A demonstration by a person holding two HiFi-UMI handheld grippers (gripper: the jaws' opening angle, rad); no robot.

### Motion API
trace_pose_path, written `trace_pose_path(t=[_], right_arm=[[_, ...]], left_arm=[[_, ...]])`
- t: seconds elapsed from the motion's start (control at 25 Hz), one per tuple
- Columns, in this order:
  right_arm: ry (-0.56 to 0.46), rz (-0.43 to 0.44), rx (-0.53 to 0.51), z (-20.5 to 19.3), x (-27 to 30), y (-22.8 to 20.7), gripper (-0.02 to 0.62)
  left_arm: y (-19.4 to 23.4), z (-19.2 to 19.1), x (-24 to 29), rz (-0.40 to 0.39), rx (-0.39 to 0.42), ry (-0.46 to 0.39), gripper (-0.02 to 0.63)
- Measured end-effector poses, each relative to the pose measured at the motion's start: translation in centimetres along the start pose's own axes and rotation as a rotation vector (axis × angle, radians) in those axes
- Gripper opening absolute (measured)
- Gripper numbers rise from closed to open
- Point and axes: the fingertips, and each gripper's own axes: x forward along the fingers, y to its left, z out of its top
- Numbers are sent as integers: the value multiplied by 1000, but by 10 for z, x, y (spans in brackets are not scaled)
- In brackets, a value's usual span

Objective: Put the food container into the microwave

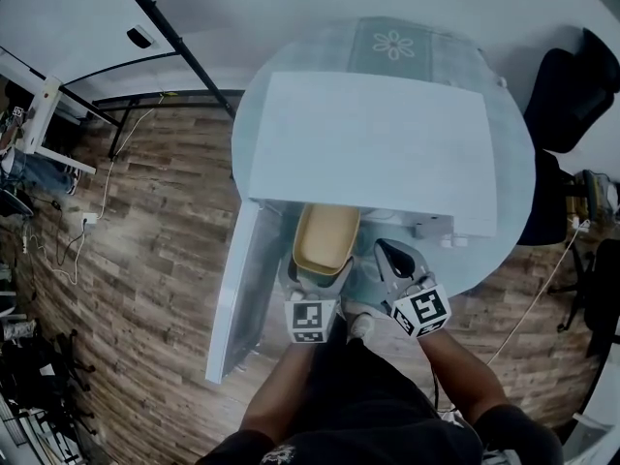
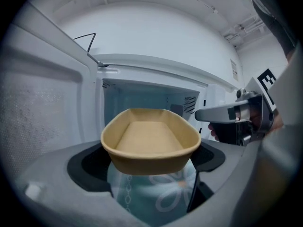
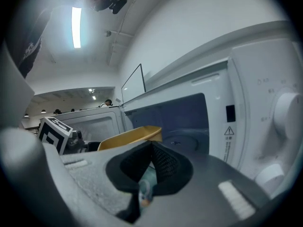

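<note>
I'm clamping the food container (image 2: 150, 143) by its near end in the left gripper (image 2: 149, 167); the right gripper (image 3: 147, 169) is closed, empty. The far end is risking drooping against the microwave (image 1: 373, 148) sill.

Microwave mouth, left gripper view, centre frame: we see the cavity of the white box-shaped microwave (image 1: 378, 143) open and lit. The white microwave door (image 1: 237, 289) swings out at lower left in the head view and walls off that side. The tan oval food container (image 2: 150, 141), clamped in the left gripper (image 1: 318, 271), fills most of the mouth. The right gripper (image 1: 412, 294), jaws together, sits just right of it, before the white knob panel (image 3: 279, 112).
</note>
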Motion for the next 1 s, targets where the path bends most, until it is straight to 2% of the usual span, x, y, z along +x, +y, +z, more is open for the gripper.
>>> trace_pose_path(t=[0.36, 0.6, 1.0], right_arm=[[24, -23, 11, -16, 18, -13, 1], [31, -33, 15, -20, 32, -21, 0], [48, -56, 32, -30, 48, -35, 1]], left_arm=[[10, -10, 33, -1, -11, 18, 523], [14, -6, 60, -8, -31, 0, 523], [17, -4, 98, -21, -14, 14, 523]])
